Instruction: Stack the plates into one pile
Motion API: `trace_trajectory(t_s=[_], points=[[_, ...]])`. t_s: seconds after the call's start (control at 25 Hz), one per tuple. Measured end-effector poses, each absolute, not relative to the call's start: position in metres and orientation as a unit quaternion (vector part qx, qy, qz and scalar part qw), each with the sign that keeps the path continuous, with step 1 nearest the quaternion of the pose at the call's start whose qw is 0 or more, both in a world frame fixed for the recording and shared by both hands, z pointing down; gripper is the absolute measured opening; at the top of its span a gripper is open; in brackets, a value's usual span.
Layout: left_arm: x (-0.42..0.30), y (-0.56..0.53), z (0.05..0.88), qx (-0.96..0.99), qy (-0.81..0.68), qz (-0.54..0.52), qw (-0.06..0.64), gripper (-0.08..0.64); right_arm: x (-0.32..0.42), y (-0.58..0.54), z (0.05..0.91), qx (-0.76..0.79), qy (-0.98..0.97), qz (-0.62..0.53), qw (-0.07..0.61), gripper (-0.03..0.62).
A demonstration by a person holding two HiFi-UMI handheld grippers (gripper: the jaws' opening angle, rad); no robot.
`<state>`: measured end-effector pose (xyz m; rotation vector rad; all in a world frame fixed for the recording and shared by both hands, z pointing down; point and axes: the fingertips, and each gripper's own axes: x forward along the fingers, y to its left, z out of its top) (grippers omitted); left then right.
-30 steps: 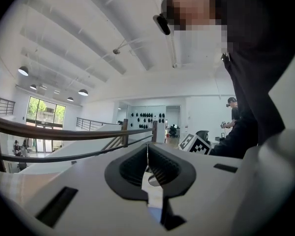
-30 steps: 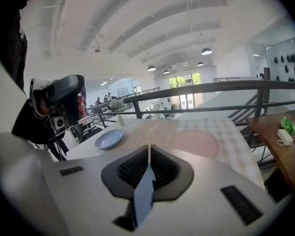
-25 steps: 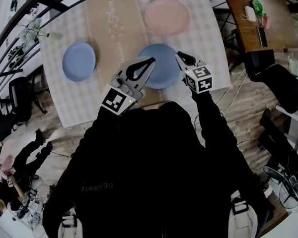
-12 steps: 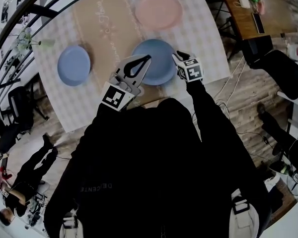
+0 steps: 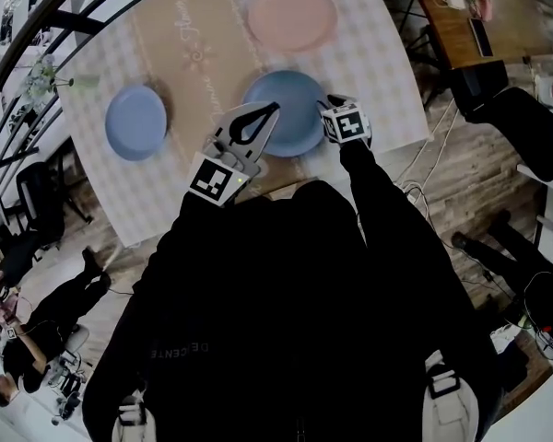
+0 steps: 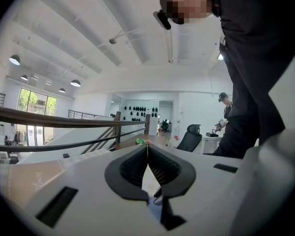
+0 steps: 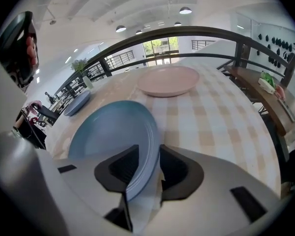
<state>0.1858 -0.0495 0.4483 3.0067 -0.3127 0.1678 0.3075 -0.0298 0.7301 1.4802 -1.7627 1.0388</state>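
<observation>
**Right gripper [image 7: 150, 154] being opened around the rim of the large blue plate [image 5: 284, 113]**

The large blue plate is being seen near the near edge of the checked table [image 5: 387, 72]. Its near-right rim is being straddled by the right gripper, whose jaws have just been opening. They are now being held partway apart, and a gap is being shown between the rim and the right-hand pad. The left gripper [image 5: 258, 118] is being held over the plate's near-left edge in the head view, its jaws being kept pressed together at the tips with nothing between them. The pink plate [image 5: 290, 15] is being shown beyond the large blue one, apart from it. The small blue plate [image 5: 135, 122] is being shown well off to the left. No plate is being stacked on another yet.
</observation>
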Motion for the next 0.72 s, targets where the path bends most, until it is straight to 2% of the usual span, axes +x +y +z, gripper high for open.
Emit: trace_trajectory(t_s=[0.28, 0.44, 0.72], points=[[0.184, -0.046, 0.447, 0.99, -0.111, 0.06, 0.058, 0.021, 0.31, -0.024, 0.748, 0.548, -0.657, 0.403, 0.323, 0.141], [0.176, -0.047, 0.448, 0.989, -0.123, 0.06, 0.06, 0.021, 0.317, -0.025, 0.753, 0.553, -0.644, 0.405, 0.339, 0.074], [0.163, -0.05, 0.442, 0.987, -0.137, 0.055, 0.056, 0.021, 0.314, -0.029, 0.742, 0.548, -0.648, 0.438, 0.295, 0.032]])
